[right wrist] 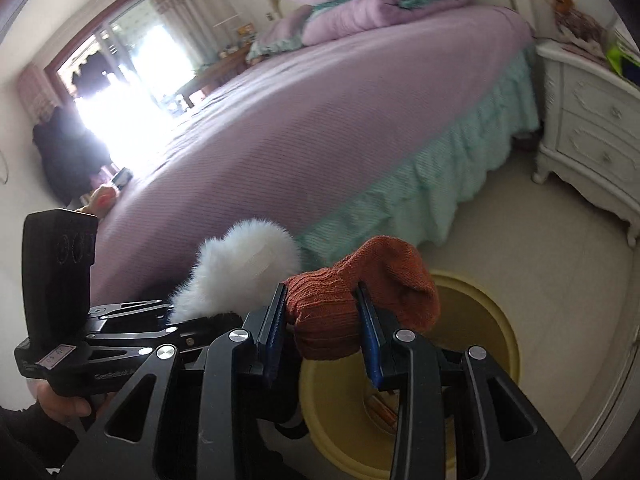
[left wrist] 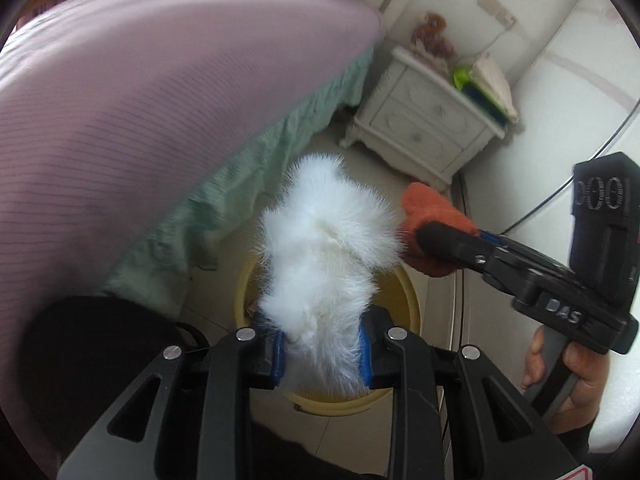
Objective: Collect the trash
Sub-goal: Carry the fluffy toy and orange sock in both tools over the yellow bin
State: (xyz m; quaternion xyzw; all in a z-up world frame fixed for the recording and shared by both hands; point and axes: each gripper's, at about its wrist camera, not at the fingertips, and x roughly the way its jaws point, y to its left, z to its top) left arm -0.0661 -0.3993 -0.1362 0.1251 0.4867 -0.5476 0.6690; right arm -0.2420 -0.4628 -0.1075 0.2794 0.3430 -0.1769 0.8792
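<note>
A bed point(right wrist: 340, 120) with a purple cover and a green frilled skirt point(right wrist: 432, 184) fills the room. Folded purple quilts point(right wrist: 360, 4) lie on it. A white nightstand point(left wrist: 424, 120) stands just beside it on the pale floor point(right wrist: 540, 240).

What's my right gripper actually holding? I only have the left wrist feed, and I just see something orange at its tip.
Observer: The right gripper is shut on a rust-orange knitted sock, pinched at the ribbed cuff.
Operator: Is it over the bin?
Observer: Yes, the toe hangs over the yellow bin, which sits on the floor below it.
Operator: Anything in the bin already?
Observer: Something brownish lies at the bottom; too unclear to name.
Operator: And my left one from that side?
Observer: The left gripper holds the white fluffy piece, close beside the sock on its left.
</note>
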